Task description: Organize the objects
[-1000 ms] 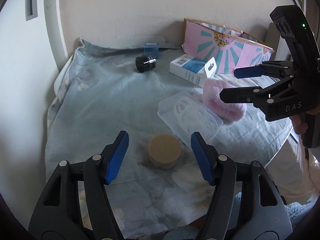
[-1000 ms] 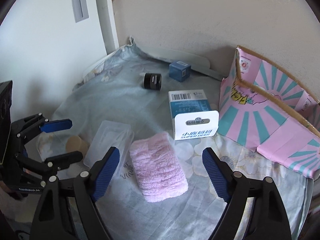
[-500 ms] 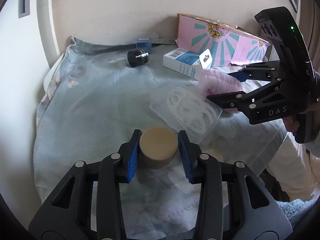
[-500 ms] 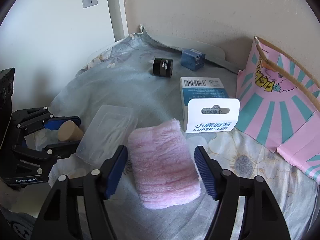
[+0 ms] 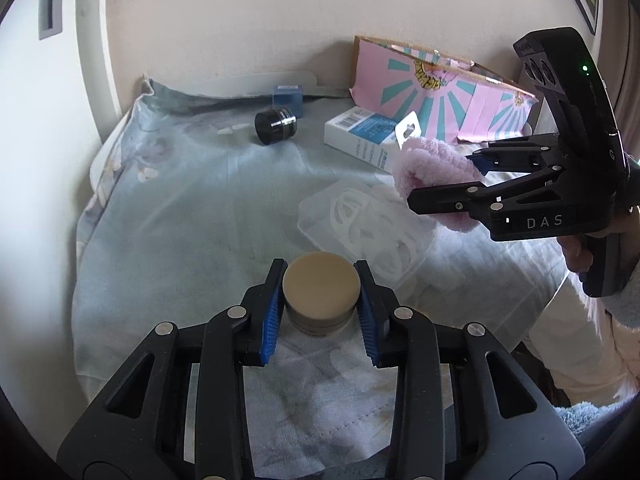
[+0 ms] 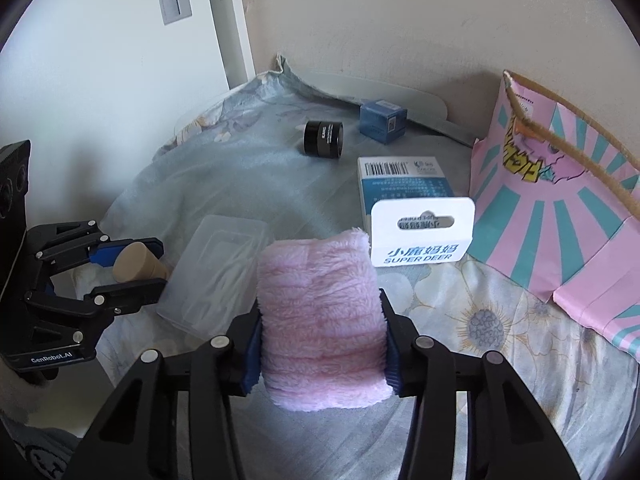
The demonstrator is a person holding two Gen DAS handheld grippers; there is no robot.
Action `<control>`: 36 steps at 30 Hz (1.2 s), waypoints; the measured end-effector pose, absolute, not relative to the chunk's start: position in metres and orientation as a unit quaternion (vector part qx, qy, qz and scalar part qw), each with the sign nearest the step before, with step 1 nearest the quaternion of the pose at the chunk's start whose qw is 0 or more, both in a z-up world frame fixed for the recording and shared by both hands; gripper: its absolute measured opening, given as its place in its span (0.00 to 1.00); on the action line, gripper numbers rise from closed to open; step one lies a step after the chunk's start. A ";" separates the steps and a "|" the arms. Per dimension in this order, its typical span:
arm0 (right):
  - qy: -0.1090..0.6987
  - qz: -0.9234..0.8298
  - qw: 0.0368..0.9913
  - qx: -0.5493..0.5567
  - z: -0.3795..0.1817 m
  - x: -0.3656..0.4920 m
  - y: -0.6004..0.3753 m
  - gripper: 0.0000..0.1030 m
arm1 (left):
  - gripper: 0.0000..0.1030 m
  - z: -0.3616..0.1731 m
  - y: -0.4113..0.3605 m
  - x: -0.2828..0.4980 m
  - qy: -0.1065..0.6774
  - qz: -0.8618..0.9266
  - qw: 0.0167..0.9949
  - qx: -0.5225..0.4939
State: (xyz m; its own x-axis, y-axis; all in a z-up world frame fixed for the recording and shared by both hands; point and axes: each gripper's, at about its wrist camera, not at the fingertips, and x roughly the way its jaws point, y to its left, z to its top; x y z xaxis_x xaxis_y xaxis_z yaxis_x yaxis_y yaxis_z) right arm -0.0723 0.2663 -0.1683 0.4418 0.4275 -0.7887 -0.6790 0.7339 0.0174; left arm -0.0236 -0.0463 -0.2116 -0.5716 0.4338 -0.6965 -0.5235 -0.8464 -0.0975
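Here, left tool (image 5: 320,292) clamped around one tan jar (image 5: 320,294), right tool (image 6: 320,336) around one pink cloth (image 6: 320,320).

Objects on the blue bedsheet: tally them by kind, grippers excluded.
Jars: 2, tan-lidded jar, black jar
Boxes: 4, pink box, white-blue box, small blue box, clear plastic box
Cloths: 1, pink cloth
Total: 7

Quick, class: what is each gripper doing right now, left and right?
Left gripper: shut on the tan round jar.
Right gripper: shut on the pink fluffy cloth.
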 end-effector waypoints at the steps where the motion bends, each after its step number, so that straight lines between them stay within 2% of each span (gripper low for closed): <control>1: 0.411 0.331 0.836 -0.151 -0.163 -0.073 0.266 0.43 | 0.30 -0.207 -0.046 -0.024 0.060 0.885 0.269 -0.376; 22: 0.367 0.260 0.888 -0.094 0.001 -0.067 0.210 0.43 | 0.30 -0.048 -0.001 -0.057 0.035 0.906 0.229 -0.353; 29: 0.361 0.198 0.909 -0.061 0.037 -0.053 0.161 0.43 | 0.30 -0.019 0.045 -0.071 0.029 0.908 0.234 -0.347; 36: 0.361 0.150 0.919 -0.053 0.049 -0.044 0.113 0.43 | 0.30 -0.005 0.101 -0.080 0.022 0.904 0.246 -0.348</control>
